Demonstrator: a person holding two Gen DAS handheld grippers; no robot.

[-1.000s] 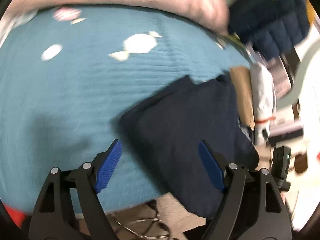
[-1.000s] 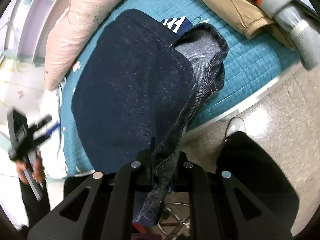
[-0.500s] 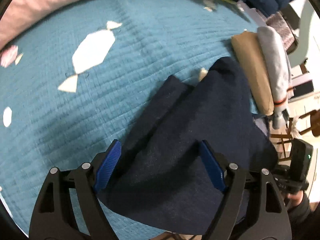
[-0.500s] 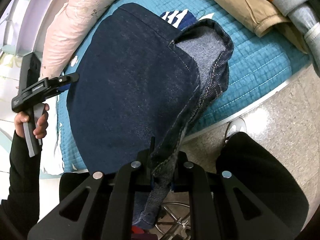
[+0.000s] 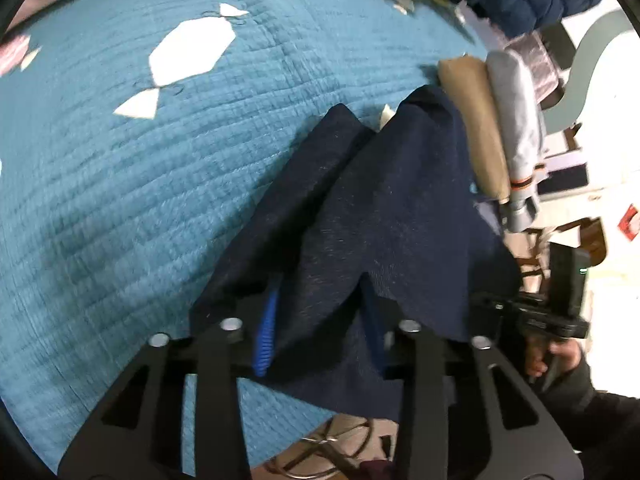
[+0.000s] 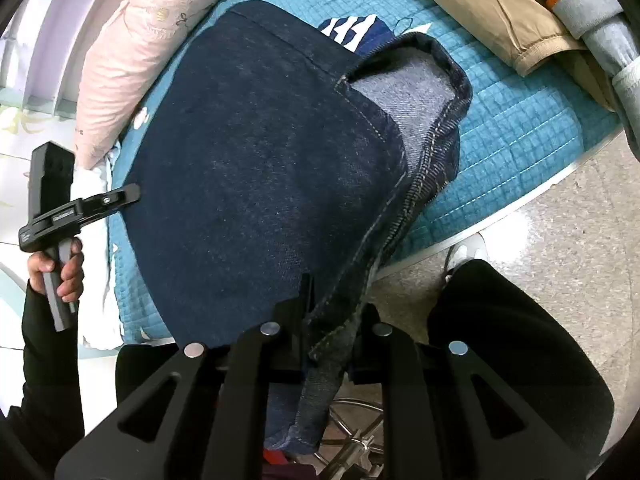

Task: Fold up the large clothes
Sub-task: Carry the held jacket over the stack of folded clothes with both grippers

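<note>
Dark blue jeans (image 5: 392, 216) lie folded on a teal quilted bed cover (image 5: 120, 184), near its front edge. In the left wrist view my left gripper (image 5: 320, 320) has its blue-padded jaws narrowed around a raised fold of the denim. My right gripper (image 6: 332, 308) is shut on the jeans' seam edge (image 6: 400, 216), with denim hanging down between the fingers over the bed's edge. The jeans (image 6: 260, 168) fill the middle of the right wrist view; the left gripper (image 6: 80, 208) shows at their left edge.
Folded tan (image 5: 476, 128) and grey (image 5: 516, 120) clothes lie stacked right of the jeans. A pink pillow (image 6: 140, 52) lies along the bed's far side. A striped garment (image 6: 352, 32) peeks out behind the jeans. The floor (image 6: 560, 248) and my leg are below.
My left gripper has moved onto the jeans' near edge and its jaws have closed in from wide open around a fold. The right gripper has kept its hold.
</note>
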